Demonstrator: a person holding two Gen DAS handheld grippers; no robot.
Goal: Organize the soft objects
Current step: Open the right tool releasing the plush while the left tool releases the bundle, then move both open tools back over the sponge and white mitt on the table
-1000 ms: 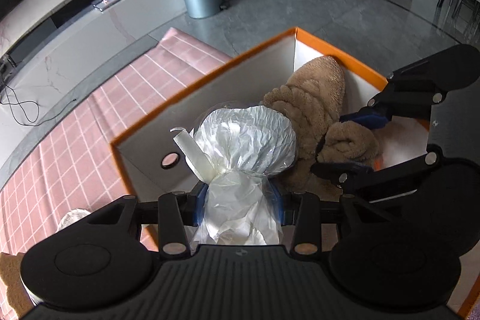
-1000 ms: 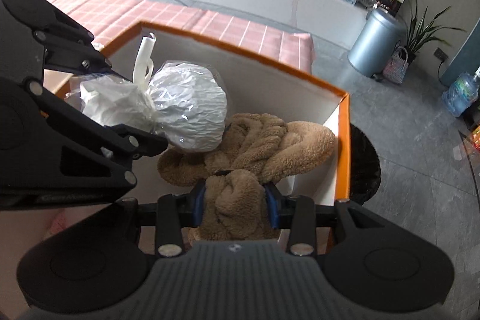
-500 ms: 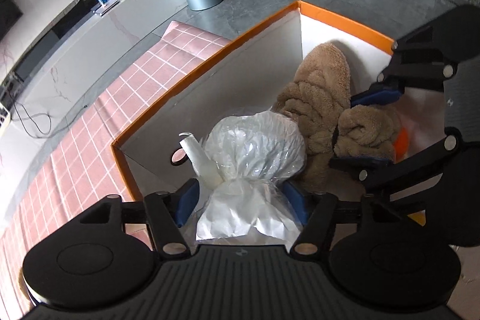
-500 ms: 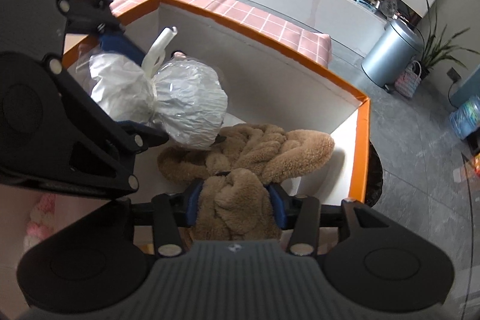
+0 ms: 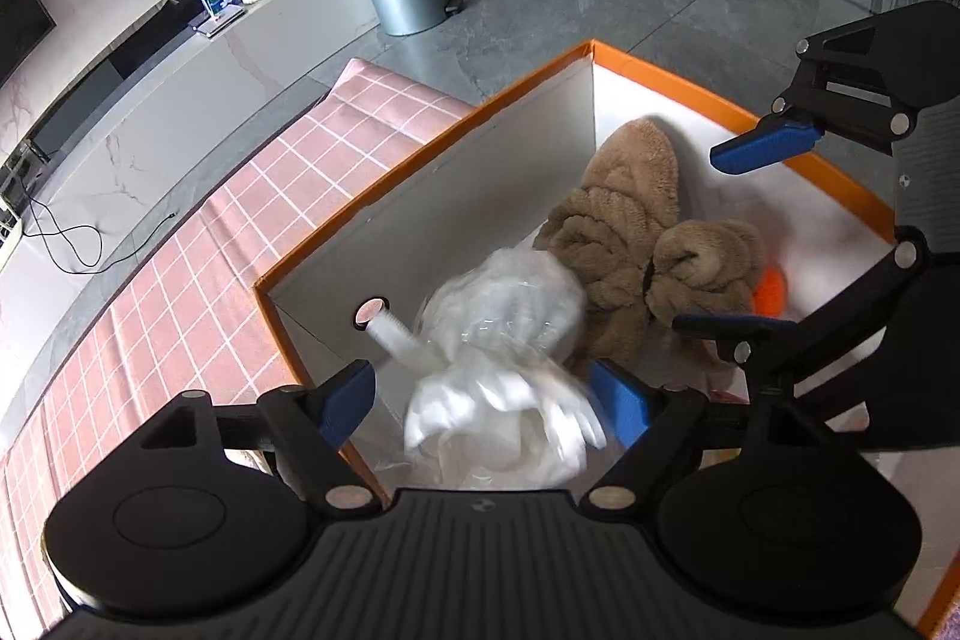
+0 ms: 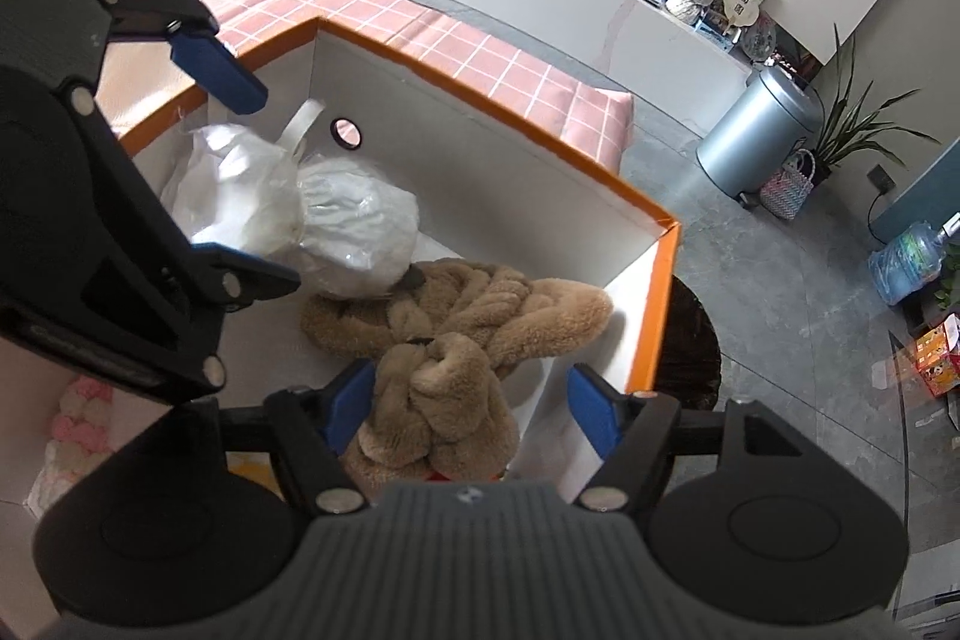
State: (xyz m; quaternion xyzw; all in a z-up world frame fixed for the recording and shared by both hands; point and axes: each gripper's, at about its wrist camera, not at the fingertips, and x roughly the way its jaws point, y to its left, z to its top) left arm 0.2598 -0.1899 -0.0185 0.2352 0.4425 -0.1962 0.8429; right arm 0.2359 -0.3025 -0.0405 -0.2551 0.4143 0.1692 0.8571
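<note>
The orange-rimmed box (image 5: 420,157) sits on a counter (image 5: 198,232) spread with pink check cloth, its white walls high enough to keep loose, squashy things together. Inside, the brown plush toy (image 6: 474,316) sprawls across the floor toward the far corner, and the white plastic-wrapped bundle (image 5: 510,340) lies against the near wall beside it, the two touching. The left hand-held gripper (image 5: 489,403) has its jaws opening wide either side of the bundle, pads clear of it. The right hand-held gripper (image 6: 474,409) is opening too, with the toy between its jaws; one pad may still brush the fur, which is hard to tell. Both items look delivered.
</note>
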